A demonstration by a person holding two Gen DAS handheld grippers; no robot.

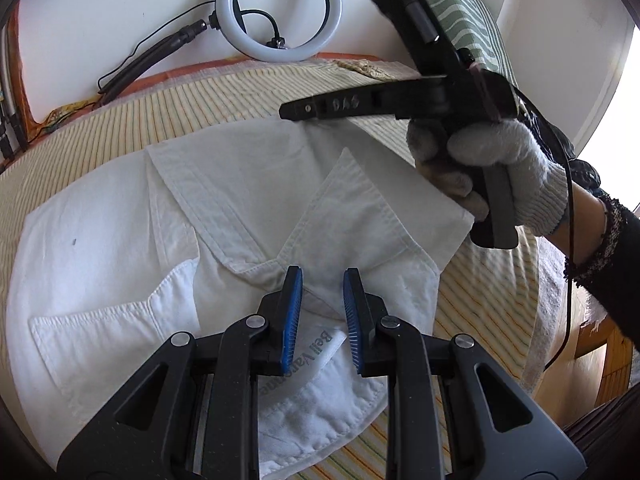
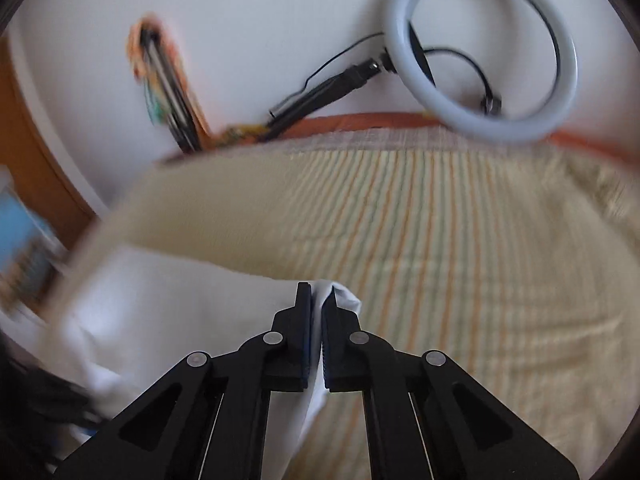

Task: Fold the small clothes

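Note:
A small white collared shirt [image 1: 120, 220] lies spread on a striped bed cover [image 1: 160, 112], its chest pocket at the left and its neck label [image 1: 308, 360] facing up. My left gripper [image 1: 322, 280] hovers over the collar, blue pads apart and not pressing on the cloth. My right gripper [image 1: 286, 112], held by a gloved hand [image 1: 500, 168], reaches in from the right to the shirt's far edge. In the blurred right wrist view the right gripper [image 2: 318, 296] is shut on a fold of the white shirt [image 2: 180, 300], which is lifted off the cover.
A ring light [image 1: 279, 10] with its cable leans on the white wall behind the bed. A green striped pillow [image 1: 460, 12] sits at the back right. A wooden bed edge shows at the lower right. Striped cover [image 2: 440, 240] extends right of the shirt.

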